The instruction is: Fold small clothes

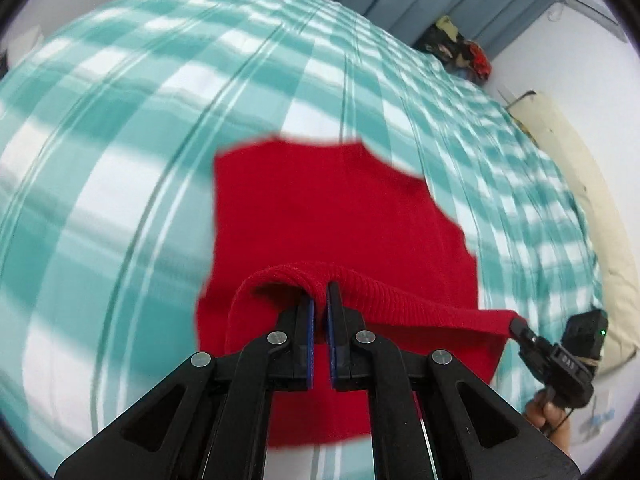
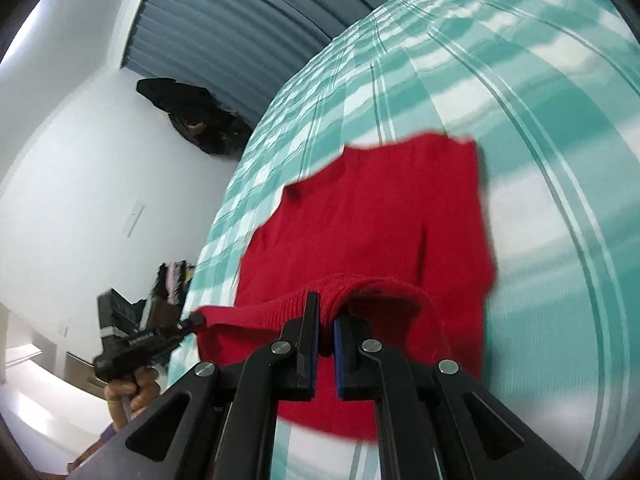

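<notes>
Red knit garment (image 1: 332, 208) hangs above the bed, lifted by its ribbed hem, with the rest of the cloth drooping and blurred below. In the left wrist view the hem is stretched in a band across the frame: the left gripper (image 1: 319, 300) has its jaws pinched tight on a fold of the ribbing, and the same band runs off to the right, where the right gripper (image 1: 518, 326) clamps its far end. The right wrist view shows the mirror of this: the right gripper (image 2: 326, 316) closed on the ribbed edge of the garment (image 2: 384, 216), and the left gripper (image 2: 196, 320) biting the other end at the left, held by a hand (image 2: 132, 394). Beneath the cloth lies a bed cover (image 1: 120, 160) in teal and white checks. Grey-blue curtains (image 2: 224, 20) hang behind the bed, a cream pillow (image 1: 580, 184) lies at its edge, and a heap of dark and red clothes (image 1: 460, 52) sits near the white wall
</notes>
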Tool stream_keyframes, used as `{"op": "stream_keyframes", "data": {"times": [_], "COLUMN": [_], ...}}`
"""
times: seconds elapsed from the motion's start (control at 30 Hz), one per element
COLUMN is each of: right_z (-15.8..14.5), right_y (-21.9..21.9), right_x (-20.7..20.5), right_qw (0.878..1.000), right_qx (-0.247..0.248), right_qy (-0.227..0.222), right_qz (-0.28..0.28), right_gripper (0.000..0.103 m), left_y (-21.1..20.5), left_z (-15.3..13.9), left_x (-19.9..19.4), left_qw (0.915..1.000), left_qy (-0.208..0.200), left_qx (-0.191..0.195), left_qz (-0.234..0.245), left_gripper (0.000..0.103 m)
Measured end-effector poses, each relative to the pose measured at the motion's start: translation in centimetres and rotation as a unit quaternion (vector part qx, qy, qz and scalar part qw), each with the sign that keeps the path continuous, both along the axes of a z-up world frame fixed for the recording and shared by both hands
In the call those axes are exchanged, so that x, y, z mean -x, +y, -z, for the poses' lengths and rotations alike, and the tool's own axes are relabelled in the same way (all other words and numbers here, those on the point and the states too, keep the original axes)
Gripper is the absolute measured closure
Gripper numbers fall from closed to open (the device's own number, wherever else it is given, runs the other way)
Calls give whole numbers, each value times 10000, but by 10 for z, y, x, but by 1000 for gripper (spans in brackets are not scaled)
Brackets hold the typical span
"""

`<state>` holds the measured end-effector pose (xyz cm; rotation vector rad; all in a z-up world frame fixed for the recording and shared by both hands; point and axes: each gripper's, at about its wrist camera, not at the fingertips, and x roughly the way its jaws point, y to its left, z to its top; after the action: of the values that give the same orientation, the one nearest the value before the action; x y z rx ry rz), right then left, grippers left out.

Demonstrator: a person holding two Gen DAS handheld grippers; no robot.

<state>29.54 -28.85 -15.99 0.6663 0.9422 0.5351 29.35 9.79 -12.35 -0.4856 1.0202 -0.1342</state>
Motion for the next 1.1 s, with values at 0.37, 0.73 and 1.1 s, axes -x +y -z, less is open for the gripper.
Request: {"op": "stream_keyframes", "data": {"times": [0.37,0.73,1.1], "right_z": [37,-8,39], "right_y": [11,31,-22], "right_x": [-160,-82,44], "right_qw": [9957,9828,9745], "right_qx": [734,1505,2223], "right_qy": [311,-760,-187], "right_qz": [463,-752,-247], "right_gripper": [80,45,40], "left_y": [9,35,52], "left_z": [31,0,58], "left_x": [-136,-38,114], "left_qw": [9928,9940,9798], "left_qy": [341,-250,531], "left_qx": [-947,-968,-1869], "left_qz": [-648,-448,-475], "left_gripper": [74,26,18]}}
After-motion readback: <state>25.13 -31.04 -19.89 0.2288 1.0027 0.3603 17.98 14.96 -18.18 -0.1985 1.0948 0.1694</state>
